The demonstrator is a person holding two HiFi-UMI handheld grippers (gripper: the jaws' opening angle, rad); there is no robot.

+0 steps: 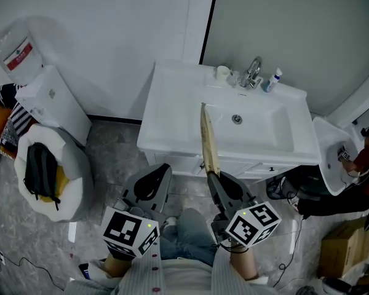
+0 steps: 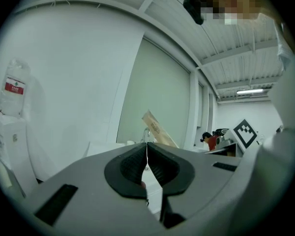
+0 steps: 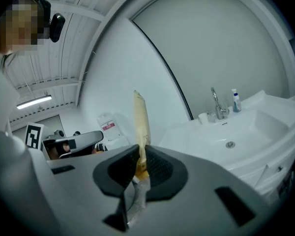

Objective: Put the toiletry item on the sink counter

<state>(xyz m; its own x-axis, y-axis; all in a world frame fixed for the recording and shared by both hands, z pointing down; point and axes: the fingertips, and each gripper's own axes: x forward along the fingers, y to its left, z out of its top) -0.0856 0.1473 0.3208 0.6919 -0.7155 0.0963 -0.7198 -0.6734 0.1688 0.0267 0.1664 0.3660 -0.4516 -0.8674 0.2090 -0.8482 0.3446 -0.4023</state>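
cup (image 1: pixel 222 73) left of faucet (image 1: pixel 253 72) | bottle (image 1: pixel 272 82) right | dispenser (image 1: pixel 52 106) left of sink (image 1: pixel 172 106)

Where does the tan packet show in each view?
Head view: packet at centre, rising from the right gripper.
Left gripper view: packet at centre, tilted, beyond the jaws.
Right gripper view: packet at centre, upright, clamped in the jaws.
Shared landmark: faucet.

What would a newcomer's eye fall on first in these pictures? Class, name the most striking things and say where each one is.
First comes the long tan packet, standing up from the right hand-held gripper, whose jaws are clamped on its lower end. Beyond it is the white sink counter, with a faucet and a small bottle at the back.
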